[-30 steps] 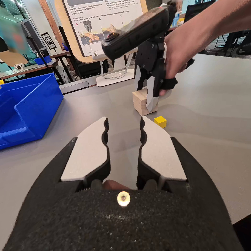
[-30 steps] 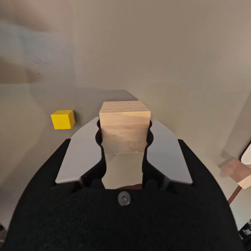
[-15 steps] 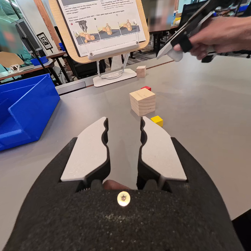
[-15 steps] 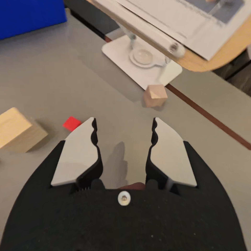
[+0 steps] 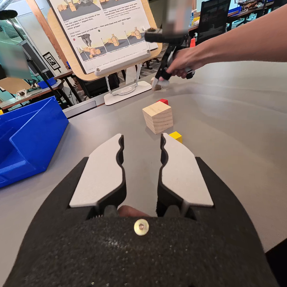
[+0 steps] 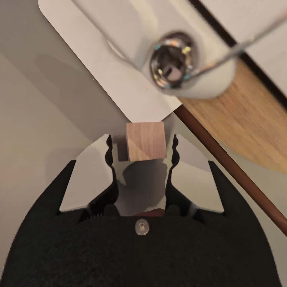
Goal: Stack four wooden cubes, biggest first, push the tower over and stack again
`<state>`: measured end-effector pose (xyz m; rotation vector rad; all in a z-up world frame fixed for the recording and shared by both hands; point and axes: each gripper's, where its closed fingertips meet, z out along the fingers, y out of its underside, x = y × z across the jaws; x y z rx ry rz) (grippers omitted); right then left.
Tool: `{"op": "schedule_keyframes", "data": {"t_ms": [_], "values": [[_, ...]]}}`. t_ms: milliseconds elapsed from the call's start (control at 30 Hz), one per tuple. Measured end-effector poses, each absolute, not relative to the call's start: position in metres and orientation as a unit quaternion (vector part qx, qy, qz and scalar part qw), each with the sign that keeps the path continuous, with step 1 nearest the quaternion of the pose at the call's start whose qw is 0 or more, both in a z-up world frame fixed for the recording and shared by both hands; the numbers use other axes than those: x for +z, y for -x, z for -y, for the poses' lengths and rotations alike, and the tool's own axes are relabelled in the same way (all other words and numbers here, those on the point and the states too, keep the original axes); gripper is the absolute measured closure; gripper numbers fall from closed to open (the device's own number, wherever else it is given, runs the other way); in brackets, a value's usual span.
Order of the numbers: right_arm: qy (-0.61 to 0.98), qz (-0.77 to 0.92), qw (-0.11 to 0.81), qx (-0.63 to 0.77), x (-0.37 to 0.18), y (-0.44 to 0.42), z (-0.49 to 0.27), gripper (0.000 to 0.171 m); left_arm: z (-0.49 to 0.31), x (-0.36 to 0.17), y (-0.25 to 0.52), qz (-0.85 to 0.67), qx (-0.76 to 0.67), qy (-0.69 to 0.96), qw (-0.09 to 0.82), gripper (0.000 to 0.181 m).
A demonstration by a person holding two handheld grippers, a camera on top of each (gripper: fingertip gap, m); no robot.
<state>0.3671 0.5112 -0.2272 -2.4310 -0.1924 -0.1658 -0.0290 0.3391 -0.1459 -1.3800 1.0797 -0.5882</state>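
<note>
Now the right gripper (image 6: pixel 142 145) straddles the small wooden cube (image 6: pixel 146 141) at 12 o'clock, jaws apart; left gripper (image 5: pixel 141 145) empty, agape.

The left gripper (image 5: pixel 142 138) hovers over the grey table (image 5: pixel 233 139), jaws apart and empty. Ahead stands a big wooden cube (image 5: pixel 157 118), a yellow cube (image 5: pixel 176 136) just beside it, a red cube (image 5: pixel 163 101) behind. Farther off, the right gripper (image 5: pixel 156 84) reaches a small wooden cube (image 5: pixel 156 87) near the sign stand (image 5: pixel 127 93). A blue bin (image 5: pixel 31 139) sits left.

Pale matt wood-grain large cube (image 5: pixel 157 118) on a smooth grey table (image 5: pixel 225 139).
</note>
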Motion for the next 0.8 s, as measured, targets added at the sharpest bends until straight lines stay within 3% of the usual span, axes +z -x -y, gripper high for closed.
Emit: {"op": "schedule_keyframes", "data": {"t_ms": [200, 333, 500, 800], "values": [[0.937, 0.071, 0.336, -0.068, -0.234, -0.372, -0.517, 0.122, -0.337, -0.147, 0.028, -0.475, -0.248, 0.588, 0.606, 0.137], [0.934, 0.082, 0.341, -0.074, -0.227, -0.365, -0.508, 0.123, -0.337, -0.146, 0.028, -0.475, -0.249, 0.588, 0.606, 0.137], [0.914, 0.126, 0.368, -0.115, -0.175, -0.329, -0.479, 0.123, -0.338, -0.145, 0.029, -0.470, -0.256, 0.590, 0.604, 0.138], [0.884, 0.258, 0.379, -0.094, -0.092, -0.205, -0.418, 0.123, -0.346, -0.142, 0.036, -0.443, -0.270, 0.608, 0.602, 0.139]]}}
